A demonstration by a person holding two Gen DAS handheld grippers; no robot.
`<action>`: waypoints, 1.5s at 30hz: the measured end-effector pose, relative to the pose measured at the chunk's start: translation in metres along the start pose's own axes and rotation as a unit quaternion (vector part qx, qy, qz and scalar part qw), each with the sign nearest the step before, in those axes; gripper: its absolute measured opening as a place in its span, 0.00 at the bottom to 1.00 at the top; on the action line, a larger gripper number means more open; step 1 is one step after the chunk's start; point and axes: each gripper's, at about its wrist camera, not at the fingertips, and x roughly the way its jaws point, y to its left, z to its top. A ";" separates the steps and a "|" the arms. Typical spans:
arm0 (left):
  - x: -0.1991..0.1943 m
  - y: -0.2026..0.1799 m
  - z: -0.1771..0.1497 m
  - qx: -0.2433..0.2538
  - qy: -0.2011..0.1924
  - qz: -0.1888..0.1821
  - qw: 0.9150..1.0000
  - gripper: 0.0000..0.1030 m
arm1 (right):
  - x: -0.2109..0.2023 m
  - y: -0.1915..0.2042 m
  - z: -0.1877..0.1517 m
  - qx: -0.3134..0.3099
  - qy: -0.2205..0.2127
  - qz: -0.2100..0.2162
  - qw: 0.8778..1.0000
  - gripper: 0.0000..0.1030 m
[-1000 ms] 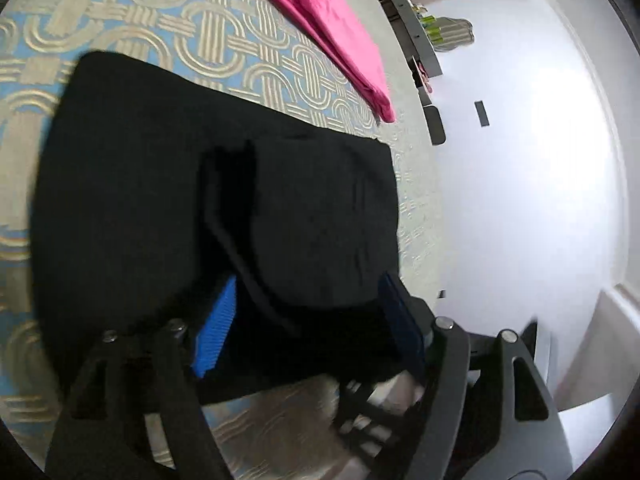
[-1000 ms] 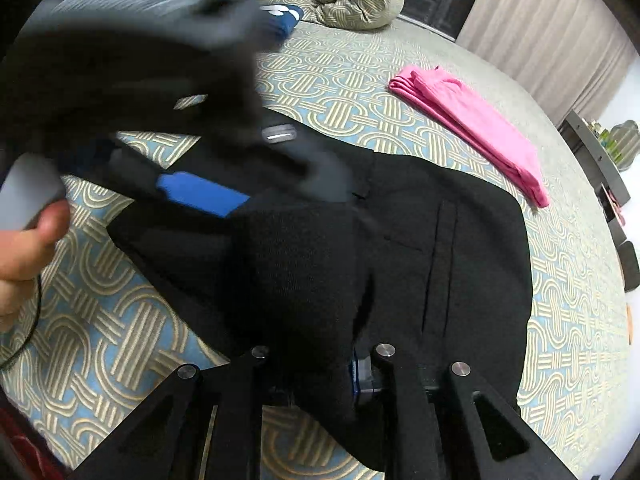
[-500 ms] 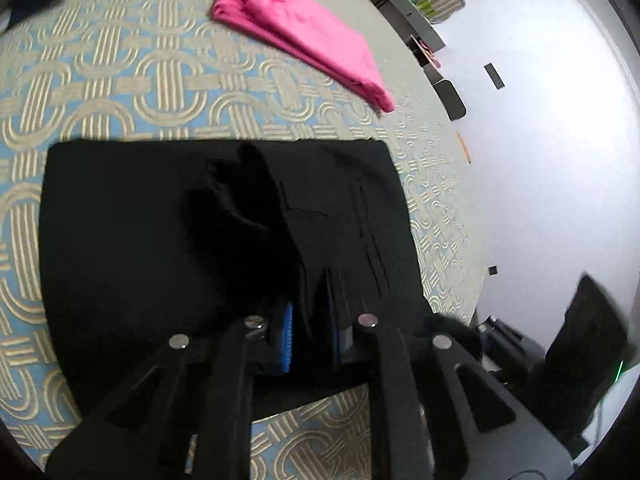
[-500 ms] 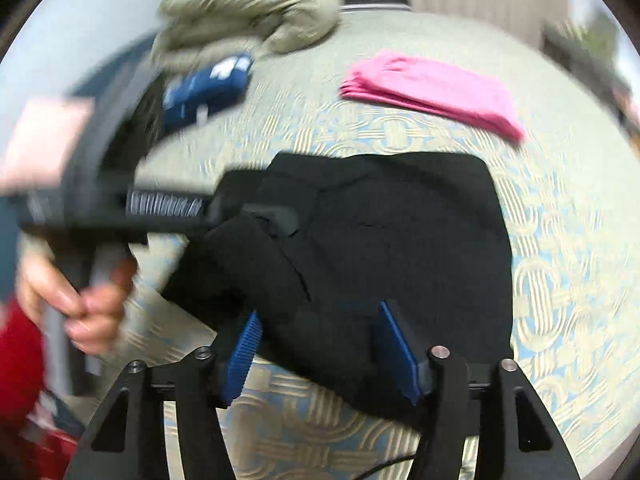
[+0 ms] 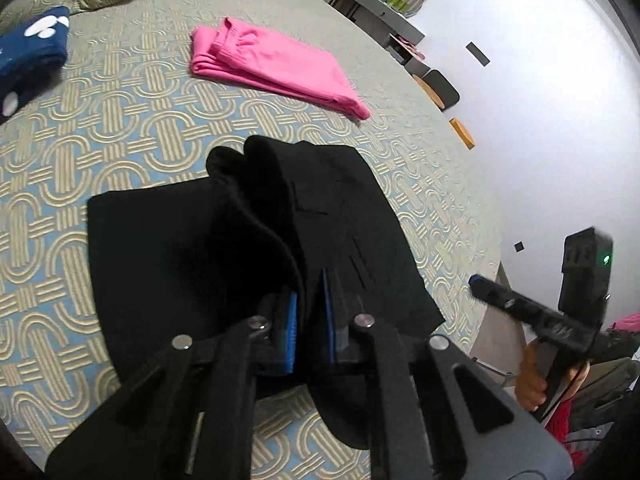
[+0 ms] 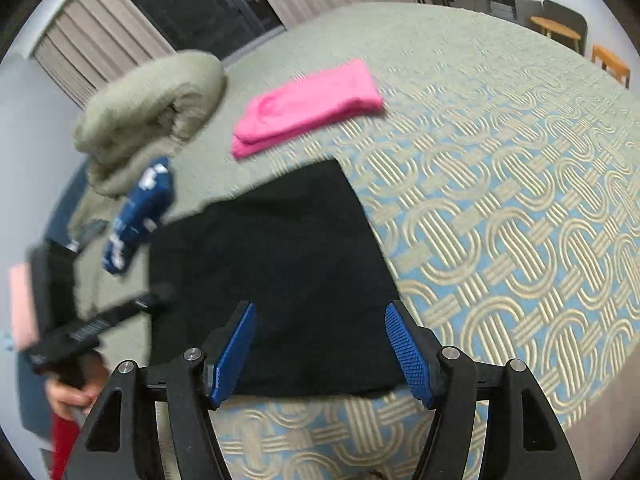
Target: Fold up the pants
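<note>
The left gripper (image 5: 310,316) is clamped on a raised fold of the black pants (image 5: 192,248), whose ridge runs away from it. The right gripper (image 6: 322,354) is spread wide above the pants' near edge.

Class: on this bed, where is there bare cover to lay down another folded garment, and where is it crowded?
Bare patterned cover lies right of the black pants and pink garment. A bare strip separates them. Crowded: the far corner, navy garment against the rolled quilt.
</note>
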 end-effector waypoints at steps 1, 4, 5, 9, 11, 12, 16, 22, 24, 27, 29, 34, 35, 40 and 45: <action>-0.002 0.002 -0.001 -0.002 -0.001 0.002 1.000 0.12 | 0.002 0.002 -0.002 -0.006 0.002 -0.010 1.000 0.66; -0.005 0.006 0.000 -0.004 -0.001 0.012 1.000 0.12 | 0.017 0.008 -0.011 -0.018 0.013 -0.028 0.999 0.66; -0.008 0.006 0.003 0.000 -0.003 0.020 1.000 0.12 | 0.023 0.007 -0.012 -0.017 0.016 -0.031 0.999 0.66; -0.029 0.010 0.012 0.016 -0.023 0.043 0.999 0.11 | 0.025 0.005 -0.015 -0.005 0.019 -0.015 1.000 0.67; -0.039 0.021 0.016 0.016 -0.032 0.053 0.998 0.10 | 0.023 0.005 -0.016 -0.008 0.018 -0.012 1.000 0.67; -0.040 0.029 0.015 0.012 -0.028 0.055 0.998 0.10 | 0.025 0.005 -0.015 -0.009 0.020 -0.011 1.000 0.67; -0.025 0.061 0.001 -0.016 -0.002 0.072 0.997 0.10 | 0.043 0.005 -0.022 -0.010 0.054 -0.011 0.998 0.67; 0.003 0.099 -0.028 -0.079 0.034 0.072 0.994 0.10 | 0.075 -0.018 -0.032 0.044 0.132 -0.007 0.990 0.67; 0.005 0.098 -0.033 -0.083 0.033 0.062 0.994 0.10 | 0.071 -0.025 -0.032 0.058 0.133 0.008 0.989 0.67; 0.005 0.091 -0.035 -0.079 0.031 0.057 0.995 0.15 | 0.063 -0.033 -0.031 0.069 0.131 -0.002 0.989 0.67; 0.005 0.081 -0.035 -0.068 0.025 0.066 0.995 0.20 | 0.062 -0.036 -0.032 0.076 0.131 -0.004 0.988 0.67; 0.002 0.056 -0.031 -0.021 0.014 0.066 0.997 0.24 | 0.054 -0.040 -0.043 0.084 0.130 0.000 0.988 0.67; 0.001 0.053 -0.030 -0.018 0.011 0.071 0.997 0.24 | 0.051 -0.041 -0.047 0.086 0.128 0.003 0.988 0.67; -0.006 0.064 -0.030 -0.030 -0.011 0.097 0.995 0.49 | 0.041 -0.035 -0.048 0.063 0.119 0.040 0.990 0.67; -0.002 0.087 -0.037 -0.063 0.004 0.111 0.992 0.53 | 0.055 -0.028 -0.025 0.033 0.109 0.061 0.992 0.67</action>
